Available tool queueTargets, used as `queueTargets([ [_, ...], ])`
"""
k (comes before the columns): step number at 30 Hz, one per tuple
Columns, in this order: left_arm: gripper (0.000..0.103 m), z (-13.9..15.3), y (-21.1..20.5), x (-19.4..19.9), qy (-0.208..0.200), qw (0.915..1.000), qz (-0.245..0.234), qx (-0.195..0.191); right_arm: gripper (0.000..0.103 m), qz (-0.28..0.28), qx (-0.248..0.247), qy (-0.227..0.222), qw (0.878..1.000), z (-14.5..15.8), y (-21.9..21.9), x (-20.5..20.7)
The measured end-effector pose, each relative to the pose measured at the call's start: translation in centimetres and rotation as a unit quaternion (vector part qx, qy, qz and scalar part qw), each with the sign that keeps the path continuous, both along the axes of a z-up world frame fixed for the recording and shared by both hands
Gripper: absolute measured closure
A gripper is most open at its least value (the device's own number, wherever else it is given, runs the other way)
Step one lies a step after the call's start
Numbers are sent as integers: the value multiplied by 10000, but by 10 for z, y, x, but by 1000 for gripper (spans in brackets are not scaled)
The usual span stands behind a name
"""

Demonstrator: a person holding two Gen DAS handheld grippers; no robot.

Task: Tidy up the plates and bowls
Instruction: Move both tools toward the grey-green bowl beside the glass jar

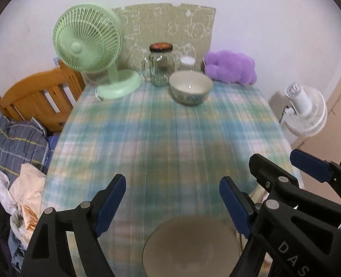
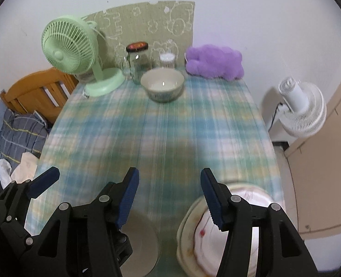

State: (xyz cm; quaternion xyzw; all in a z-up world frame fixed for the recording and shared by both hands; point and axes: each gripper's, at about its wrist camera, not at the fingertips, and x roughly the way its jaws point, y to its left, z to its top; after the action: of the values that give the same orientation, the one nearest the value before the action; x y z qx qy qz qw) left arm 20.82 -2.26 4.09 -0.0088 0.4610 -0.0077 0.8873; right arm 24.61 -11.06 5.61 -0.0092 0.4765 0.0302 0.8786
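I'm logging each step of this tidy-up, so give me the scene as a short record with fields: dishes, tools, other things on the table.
near dishes: beige bowl at the near edge; stacked plates to its right, patterned one on top
far dish: white bowl, upright, empty, apart from the near dishes
left tool: open, holds nothing, above the beige bowl
right tool: open, holds nothing, above the gap between beige bowl and plates
table: plaid cloth
back row: green fan, lidded glass jar, purple plush

both wrist views look steeply down the checked table, side by side, sharing its far end.
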Motion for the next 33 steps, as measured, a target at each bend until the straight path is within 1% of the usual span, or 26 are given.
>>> queueTargets([
  [10,18,18,-19,56,-267,9984,492,93,44,381,161,-266,9988,16,-22,66],
  [14,16,19,-24,75,-340,9974,633,41,44,519,234,-359,9977,18,-28,90],
  [16,16,19,-27,84,-374,9969,689,80,43,599,253,-390,9971,18,-29,100],
  [22,16,13,-37,116,-370,9956,827,243,43,675,341,-403,9963,10,-36,136],
  [26,16,5,-41,143,-337,9954,833,331,43,640,373,-375,9966,0,-41,160],
  [33,17,-14,-41,185,-287,9953,876,290,43,583,390,-337,9970,-18,-41,204],
])
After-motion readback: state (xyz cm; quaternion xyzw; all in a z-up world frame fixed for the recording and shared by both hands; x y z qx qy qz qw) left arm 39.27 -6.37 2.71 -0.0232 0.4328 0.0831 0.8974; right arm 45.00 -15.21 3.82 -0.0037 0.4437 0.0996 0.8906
